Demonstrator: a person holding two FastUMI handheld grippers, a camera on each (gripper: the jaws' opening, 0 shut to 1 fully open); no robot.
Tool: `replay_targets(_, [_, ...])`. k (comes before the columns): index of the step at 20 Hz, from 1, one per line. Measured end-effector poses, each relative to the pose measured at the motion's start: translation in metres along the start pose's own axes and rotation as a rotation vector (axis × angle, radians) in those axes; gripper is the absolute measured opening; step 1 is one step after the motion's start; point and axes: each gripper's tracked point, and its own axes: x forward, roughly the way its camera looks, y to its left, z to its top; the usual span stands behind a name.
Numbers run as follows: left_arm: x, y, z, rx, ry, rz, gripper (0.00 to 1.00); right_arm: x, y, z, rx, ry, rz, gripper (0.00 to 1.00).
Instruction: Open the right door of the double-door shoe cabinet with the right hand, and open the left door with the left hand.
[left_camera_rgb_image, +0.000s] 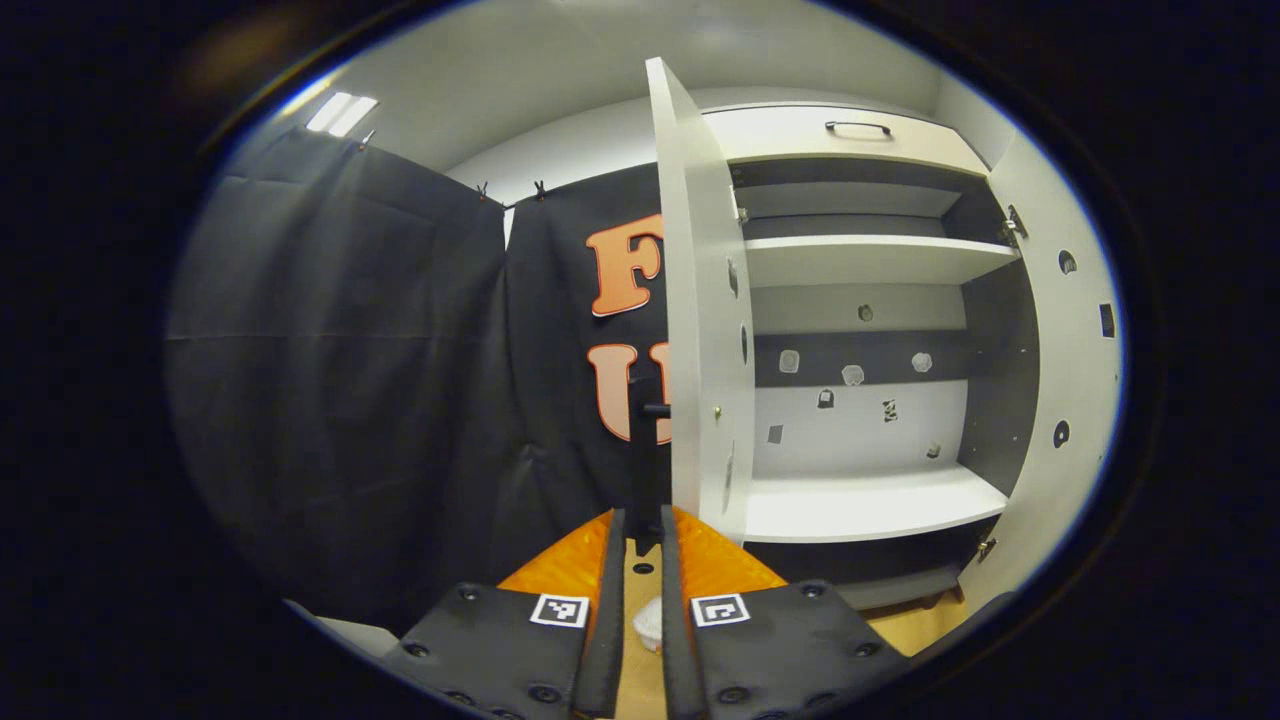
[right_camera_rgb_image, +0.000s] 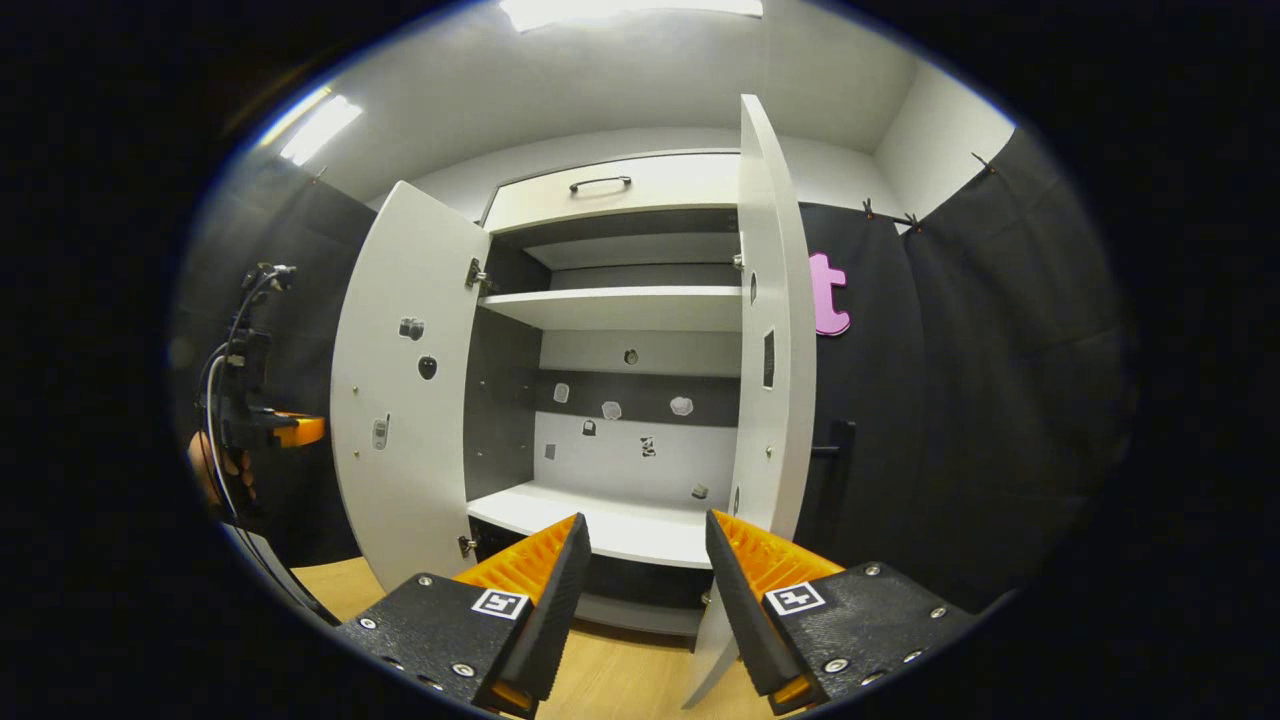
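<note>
Cabinet (right_camera_rgb_image: 620, 310) doors both swung out; left gripper (left_camera_rgb_image: 640, 545) on the left door's handle.

Left door (left_camera_rgb_image: 705, 330) stands edge-on just right of the left gripper's narrow jaws, its upright dark handle (left_camera_rgb_image: 645, 460) running into the slim gap between them; whether the fingers press it I cannot tell. Right gripper (right_camera_rgb_image: 645, 550) hangs wide apart, holding nothing, the right door (right_camera_rgb_image: 775, 330) edge-on just to its right. White shelves lie bare inside, wooden floor (right_camera_rgb_image: 610, 680) below, black cloth around.

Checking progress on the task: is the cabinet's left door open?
Open: the left door stands swung out, baring the shelves.
</note>
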Motion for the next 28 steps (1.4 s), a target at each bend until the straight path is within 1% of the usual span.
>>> replay_targets(2, [-0.006, -0.011, 0.013, -0.012, -0.026, -0.029, 0.39, 0.004, -0.002, 0.01, -0.016, -0.031, -0.01, 0.71])
replay_targets(4, [-0.011, -0.022, 0.026, -0.022, -0.044, -0.059, 0.48, 0.008, -0.004, 0.018, -0.024, -0.058, -0.02, 0.72])
replay_targets(7, [-0.023, -0.044, 0.046, -0.034, -0.078, -0.119, 0.63, 0.007, -0.002, 0.027, -0.036, -0.079, -0.007, 0.74])
replay_targets(10, [-0.035, -0.06, 0.062, -0.054, -0.103, -0.156, 0.62, 0.009, -0.01, 0.038, -0.076, -0.119, -0.019, 0.77])
replay_targets(13, [-0.046, -0.067, 0.073, -0.059, -0.119, -0.165, 0.72, 0.009, -0.011, 0.044, -0.086, -0.141, -0.02, 0.8])
replay_targets(14, [-0.049, -0.069, 0.075, -0.054, -0.12, -0.163, 0.72, 0.009, -0.011, 0.043, -0.081, -0.139, -0.016, 0.8])
replay_targets(16, [-0.053, -0.071, 0.084, -0.055, -0.137, -0.16, 0.85, 0.008, -0.007, 0.041, -0.074, -0.13, 0.001, 0.82])
replay_targets(17, [-0.056, -0.071, 0.092, -0.057, -0.152, -0.165, 0.89, 0.007, -0.007, 0.041, -0.071, -0.128, 0.005, 0.84])
replay_targets(19, [-0.06, -0.072, 0.109, -0.07, -0.183, -0.193, 0.92, 0.006, -0.007, 0.043, -0.066, -0.129, -0.006, 0.88])
replay_targets(21, [-0.059, -0.081, 0.125, -0.097, -0.23, -0.244, 0.94, 0.009, -0.009, 0.049, -0.07, -0.154, -0.029, 0.9])
replay_targets(23, [-0.053, -0.084, 0.122, -0.099, -0.225, -0.275, 0.94, 0.011, -0.009, 0.056, -0.065, -0.18, -0.05, 0.9])
replay_targets(24, [-0.051, -0.082, 0.12, -0.097, -0.219, -0.282, 0.95, 0.012, -0.009, 0.058, -0.061, -0.186, -0.058, 0.9])
replay_targets(28, [-0.046, -0.076, 0.122, -0.096, -0.23, -0.307, 0.94, 0.012, -0.01, 0.06, -0.051, -0.195, -0.097, 0.9])
